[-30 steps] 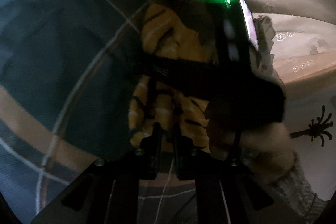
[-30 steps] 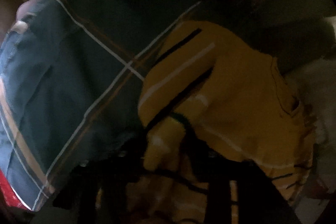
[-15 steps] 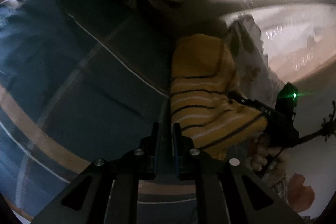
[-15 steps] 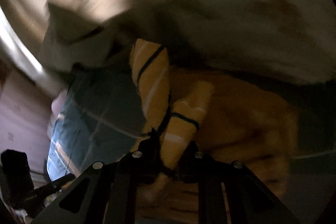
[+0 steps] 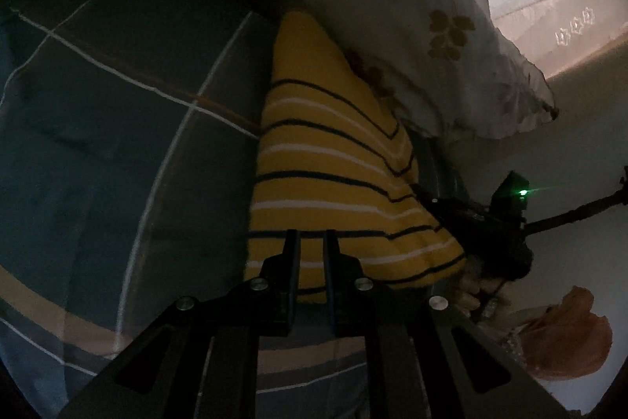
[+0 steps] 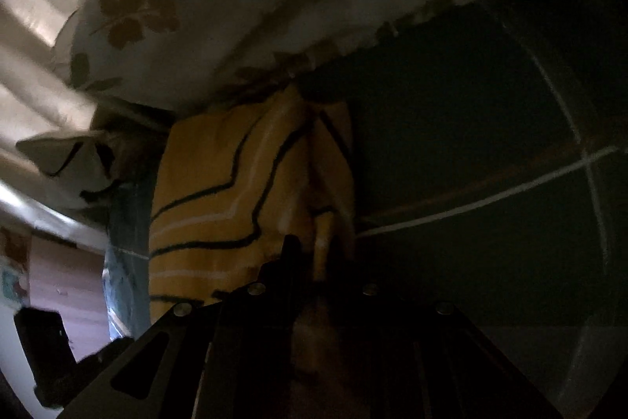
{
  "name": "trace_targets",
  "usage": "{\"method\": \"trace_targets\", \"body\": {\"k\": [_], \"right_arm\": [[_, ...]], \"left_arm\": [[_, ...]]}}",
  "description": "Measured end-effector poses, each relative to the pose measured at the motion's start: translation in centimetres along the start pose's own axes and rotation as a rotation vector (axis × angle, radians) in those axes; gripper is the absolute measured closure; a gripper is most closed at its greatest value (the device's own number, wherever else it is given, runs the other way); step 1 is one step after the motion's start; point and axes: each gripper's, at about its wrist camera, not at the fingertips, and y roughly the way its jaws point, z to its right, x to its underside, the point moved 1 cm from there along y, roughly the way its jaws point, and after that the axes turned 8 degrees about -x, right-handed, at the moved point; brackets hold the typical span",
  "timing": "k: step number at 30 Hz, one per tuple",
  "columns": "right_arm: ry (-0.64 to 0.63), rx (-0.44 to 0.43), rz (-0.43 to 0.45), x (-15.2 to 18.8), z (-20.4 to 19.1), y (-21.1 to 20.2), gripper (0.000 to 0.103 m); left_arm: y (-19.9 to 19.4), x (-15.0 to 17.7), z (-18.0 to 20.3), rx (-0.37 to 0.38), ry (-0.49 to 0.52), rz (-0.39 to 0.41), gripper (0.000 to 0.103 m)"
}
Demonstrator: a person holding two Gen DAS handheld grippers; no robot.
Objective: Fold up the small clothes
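Both claws are nearly closed, each pinching cloth: the left claw [image 5: 312, 242] level, the right claw [image 6: 314, 250] beside it, hand-held.

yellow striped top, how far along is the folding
Partly done. The yellow striped top already lies doubled over on the blue checked bedsheet, its far end against the floral pillow. In hand: the left gripper and right gripper each pinch its near edge. Left: letting go and flattening it; whether another fold is needed is unclear.
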Motion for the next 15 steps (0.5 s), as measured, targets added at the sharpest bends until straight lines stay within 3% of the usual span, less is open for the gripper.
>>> {"method": "trace_targets", "body": {"k": [4, 7, 10, 11, 13, 15], "right_arm": [[-0.115, 0.060, 0.071, -0.4, -2.6, -2.6, 0.086], [-0.200, -0.048, 0.057, 0.0, -5.9, -3.2, 0.086], [-0.253, -0.181, -0.061, 1.8, -9.1, -1.1, 0.087], [-0.268, -0.171, -0.088, 2.4, -9.3, -0.4, 0.087], [-0.279, -0.047, -0.130, 3.6, -7.7, 1.4, 0.087], [-0.234, 0.092, -0.162, 4.2, -4.0, 3.0, 0.103]], "left_arm": [[0.0, -0.3, 0.8, -0.032, 0.027, 0.021, 0.092], [0.2, -0.6, 1.2, -0.055, 0.033, 0.033, 0.089], [0.5, -0.8, 1.3, -0.063, 0.024, 0.030, 0.089], [0.6, -0.7, 1.3, -0.067, 0.025, 0.029, 0.089], [0.9, -0.8, 1.5, -0.079, 0.033, 0.026, 0.087], [1.1, -1.0, 1.1, -0.094, 0.039, 0.028, 0.081]]}}
